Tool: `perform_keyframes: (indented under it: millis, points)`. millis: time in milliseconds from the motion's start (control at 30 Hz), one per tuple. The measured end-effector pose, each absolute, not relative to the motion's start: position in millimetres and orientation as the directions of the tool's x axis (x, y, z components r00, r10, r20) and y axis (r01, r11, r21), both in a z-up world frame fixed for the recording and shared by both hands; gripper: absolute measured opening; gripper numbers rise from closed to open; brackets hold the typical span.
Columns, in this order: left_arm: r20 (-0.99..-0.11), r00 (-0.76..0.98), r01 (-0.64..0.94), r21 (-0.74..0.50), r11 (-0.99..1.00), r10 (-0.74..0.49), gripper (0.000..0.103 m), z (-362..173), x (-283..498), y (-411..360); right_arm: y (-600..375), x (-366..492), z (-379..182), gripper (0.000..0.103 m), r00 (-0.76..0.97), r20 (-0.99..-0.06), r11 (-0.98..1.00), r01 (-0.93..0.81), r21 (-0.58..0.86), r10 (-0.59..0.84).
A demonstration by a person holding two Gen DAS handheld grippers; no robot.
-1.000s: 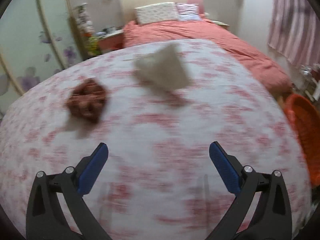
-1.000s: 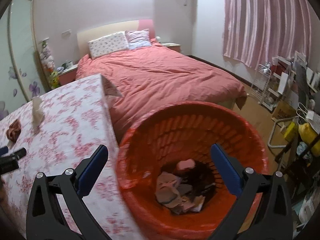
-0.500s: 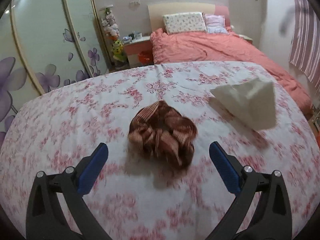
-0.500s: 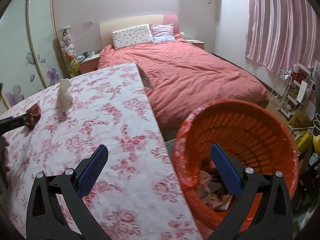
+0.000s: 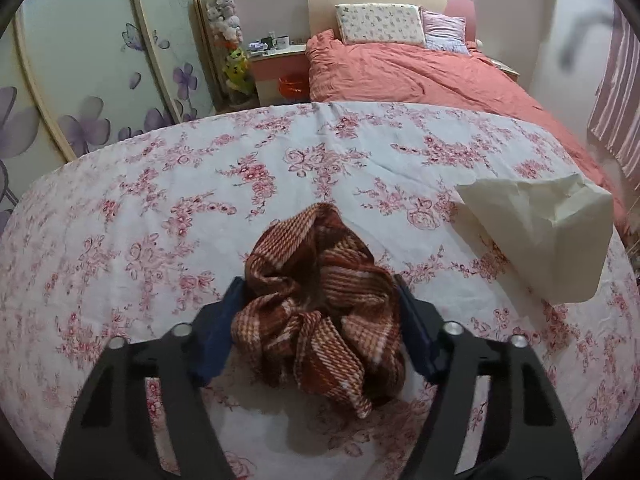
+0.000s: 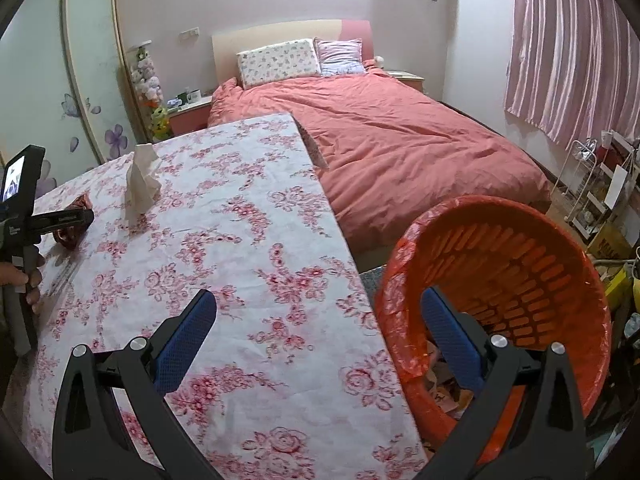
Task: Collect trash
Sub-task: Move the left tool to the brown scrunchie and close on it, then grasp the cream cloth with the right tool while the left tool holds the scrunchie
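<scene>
A brown striped scrunchie [image 5: 320, 312] lies on the flowered tablecloth [image 5: 152, 240]. My left gripper [image 5: 318, 284] straddles it, its jaws closing, and the blue pads [image 5: 218, 332] touch the fabric on both sides. A crumpled white tissue [image 5: 540, 232] lies just to its right. In the right wrist view the scrunchie [image 6: 70, 238] and the tissue [image 6: 142, 184] sit at the table's far left. My right gripper [image 6: 319, 298] hangs open and empty over the table's edge, next to the orange basket [image 6: 520, 264] that holds paper scraps.
A bed with a coral duvet [image 6: 400, 148] stands behind the table. A wardrobe with flower doors [image 5: 100, 80] is at the left, a wire rack and boxes [image 6: 600, 200] at the right. A person's hand [image 6: 24, 280] holds the left gripper's handle.
My left gripper swung left from the tissue to the scrunchie, moved in over it, and its jaws narrowed around it. The right wrist view shifted left, from the basket toward the table.
</scene>
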State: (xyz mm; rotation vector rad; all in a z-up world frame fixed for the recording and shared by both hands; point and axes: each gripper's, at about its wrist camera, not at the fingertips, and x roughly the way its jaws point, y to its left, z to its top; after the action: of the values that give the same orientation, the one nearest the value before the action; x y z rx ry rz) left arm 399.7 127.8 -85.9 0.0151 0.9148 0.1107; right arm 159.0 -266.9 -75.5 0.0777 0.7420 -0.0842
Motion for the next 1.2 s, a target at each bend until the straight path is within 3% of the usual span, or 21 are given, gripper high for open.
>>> perform_keyframes:
  millis: [100, 200, 533, 967, 1200]
  points:
    - [-0.786, 0.612, -0.073, 0.058, 0.996, 0.091, 0.053, -83.9, 390.7, 133.2, -258.4, 160.6, -74.1, 0.101, 0.736, -0.676, 0.996, 0.085, 0.041, -0.035]
    - [-0.786, 0.614, -0.063, 0.043, 0.997, 0.073, 0.051, -82.0, 377.5, 141.4, -247.2, 163.4, -72.2, 0.101, 0.74, -0.673, 0.997, 0.062, 0.048, -0.014]
    - [-0.788, 0.613, -0.028, 0.056, 0.998, 0.062, 0.053, -81.7, 309.9, 161.8, -189.0, 190.8, -68.2, 0.101, 0.749, -0.658, 0.997, -0.046, 0.059, 0.073]
    - [-0.794, 0.606, -0.054, 0.006, 0.999, 0.038, 0.059, -84.9, 306.6, 174.1, -125.8, 289.3, -72.0, 0.101, 0.718, -0.674, 0.984, -0.09, 0.155, 0.172]
    - [-0.795, 0.605, -0.057, 0.009, 0.998, 0.041, 0.059, -85.8, 309.4, 171.8, -103.8, 309.1, -79.6, 0.098, 0.699, -0.692, 0.983, -0.13, 0.127, 0.181]
